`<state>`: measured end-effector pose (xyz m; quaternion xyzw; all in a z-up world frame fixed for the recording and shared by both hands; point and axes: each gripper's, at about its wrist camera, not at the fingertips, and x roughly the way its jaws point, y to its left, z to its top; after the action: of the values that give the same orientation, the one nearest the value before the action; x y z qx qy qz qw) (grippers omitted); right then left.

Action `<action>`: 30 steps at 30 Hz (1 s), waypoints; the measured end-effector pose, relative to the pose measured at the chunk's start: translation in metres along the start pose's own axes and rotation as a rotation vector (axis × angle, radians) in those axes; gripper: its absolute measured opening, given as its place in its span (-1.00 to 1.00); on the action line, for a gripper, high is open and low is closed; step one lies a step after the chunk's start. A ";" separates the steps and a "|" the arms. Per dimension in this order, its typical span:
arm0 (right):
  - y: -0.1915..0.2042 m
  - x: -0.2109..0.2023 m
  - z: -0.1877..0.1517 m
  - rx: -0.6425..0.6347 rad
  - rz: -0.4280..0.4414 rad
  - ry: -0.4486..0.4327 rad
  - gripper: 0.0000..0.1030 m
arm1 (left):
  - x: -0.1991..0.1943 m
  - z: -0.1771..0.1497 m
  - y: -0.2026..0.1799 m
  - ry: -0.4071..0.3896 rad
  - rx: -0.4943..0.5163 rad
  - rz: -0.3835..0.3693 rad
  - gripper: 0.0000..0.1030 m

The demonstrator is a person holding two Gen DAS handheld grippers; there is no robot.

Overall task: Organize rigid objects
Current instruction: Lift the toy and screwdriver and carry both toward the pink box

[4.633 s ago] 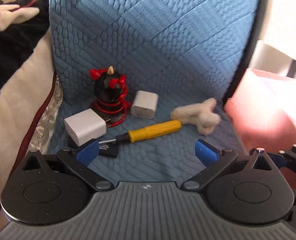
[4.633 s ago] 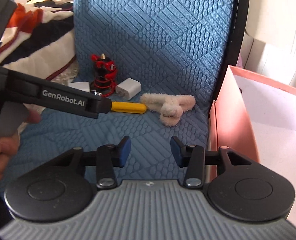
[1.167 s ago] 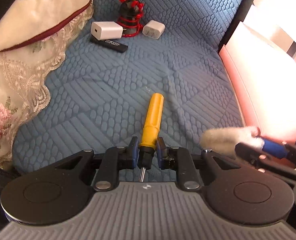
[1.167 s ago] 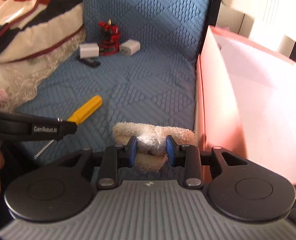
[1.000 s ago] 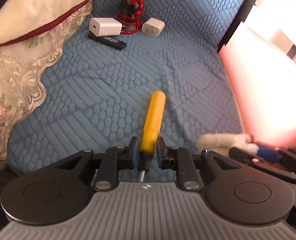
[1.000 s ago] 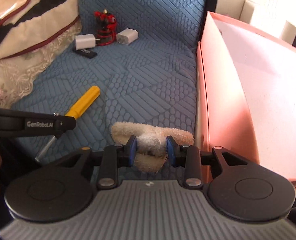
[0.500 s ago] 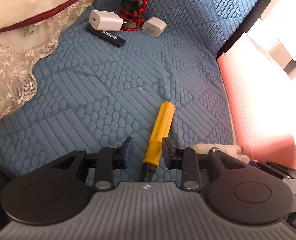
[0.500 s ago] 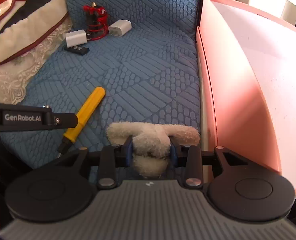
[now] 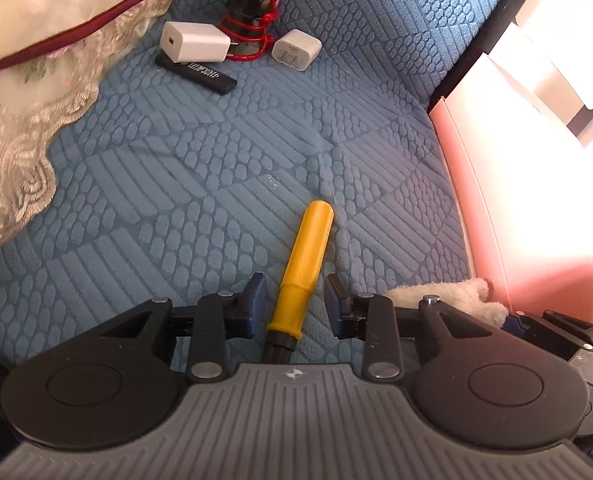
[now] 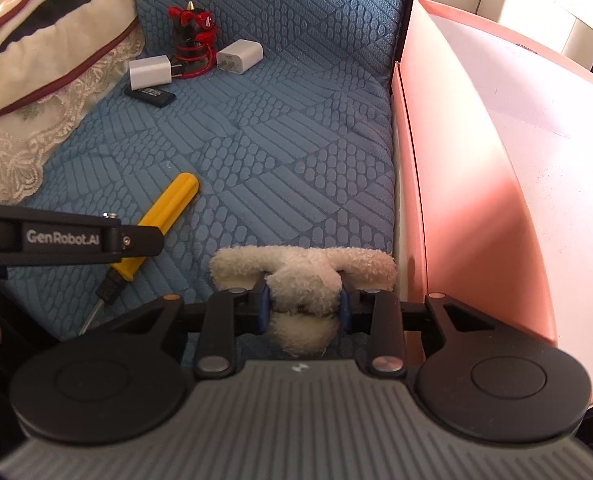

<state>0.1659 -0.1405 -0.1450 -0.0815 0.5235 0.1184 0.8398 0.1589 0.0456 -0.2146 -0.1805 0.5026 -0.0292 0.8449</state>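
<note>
The stiff, light yellow plastic-handled screwdriver [image 9: 302,268] lies on the blue quilted seat cushion [image 9: 216,168], loose between the left gripper's [image 9: 294,306] just-opened jaws; regrip mid-handle. The right gripper [image 10: 301,306] squeezes a soft white plush toy [image 10: 302,276].

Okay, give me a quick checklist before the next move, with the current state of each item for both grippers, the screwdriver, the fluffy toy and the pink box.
1. Left gripper released: ok, jaws have just been opening and stand clear of the yellow screwdriver between them.
2. Screwdriver settled: ok, lying flat on the blue cushion.
3. Right gripper grip: ok, pads press the fluffy white toy.
4. Pink box open: ok, beside the cushion, nothing visible inside.
5. Toy is a rigid item: not ok, it looks soft.
6. Chargers, red-and-black toy at the back: untouched, ok.
</note>
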 end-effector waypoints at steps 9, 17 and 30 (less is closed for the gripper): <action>0.001 0.002 -0.001 -0.014 0.001 -0.010 -0.30 | 0.001 -0.007 -0.016 -0.024 0.102 0.063 -0.53; -0.001 0.004 0.000 0.041 -0.013 -0.020 -0.32 | -0.006 -0.002 -0.009 -0.035 0.061 0.035 -0.57; -0.005 -0.045 0.015 0.034 0.008 -0.105 -0.33 | -0.051 0.012 -0.010 -0.095 0.003 -0.072 -0.58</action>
<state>0.1613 -0.1465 -0.0977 -0.0587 0.4811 0.1171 0.8668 0.1456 0.0517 -0.1635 -0.1984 0.4553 -0.0516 0.8664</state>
